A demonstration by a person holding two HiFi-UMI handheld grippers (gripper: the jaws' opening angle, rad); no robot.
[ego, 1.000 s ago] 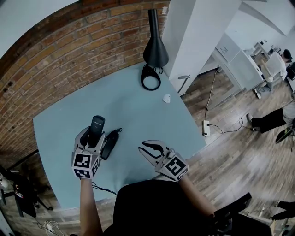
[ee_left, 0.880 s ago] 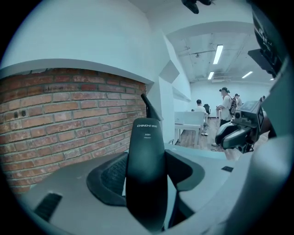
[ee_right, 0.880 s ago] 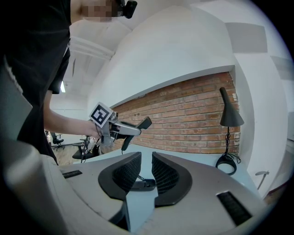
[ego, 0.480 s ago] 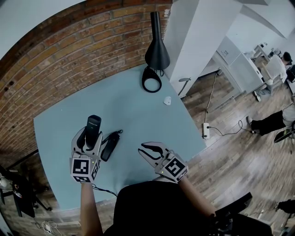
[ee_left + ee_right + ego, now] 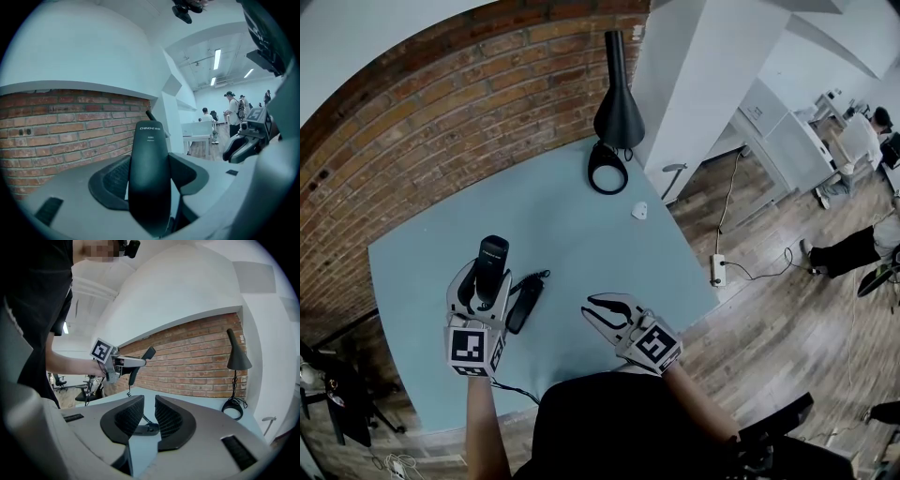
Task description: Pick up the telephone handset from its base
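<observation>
The handset [image 5: 494, 255] sits lengthwise in the left tongs [image 5: 487, 280]. Their pads are closed on its lower body from both sides, and its long axis runs the way the tongs point, away from the person toward the brick wall [image 5: 441, 103], with the far end sticking out past the tips. Its base [image 5: 523, 302] lies flat on the surface [image 5: 581, 220] just to the right of the left tongs. The base is parallel to the handset and apart from it, and the right gripper view shows the handset raised with the cord [image 5: 139, 418] trailing down to the base. The lift therefore looks done, and any further rise is tethered by that cord. The right tongs [image 5: 594, 313] hover well right of the base, holding nothing, their pads a narrow gap apart, so the left hand is the nearer one.
</observation>
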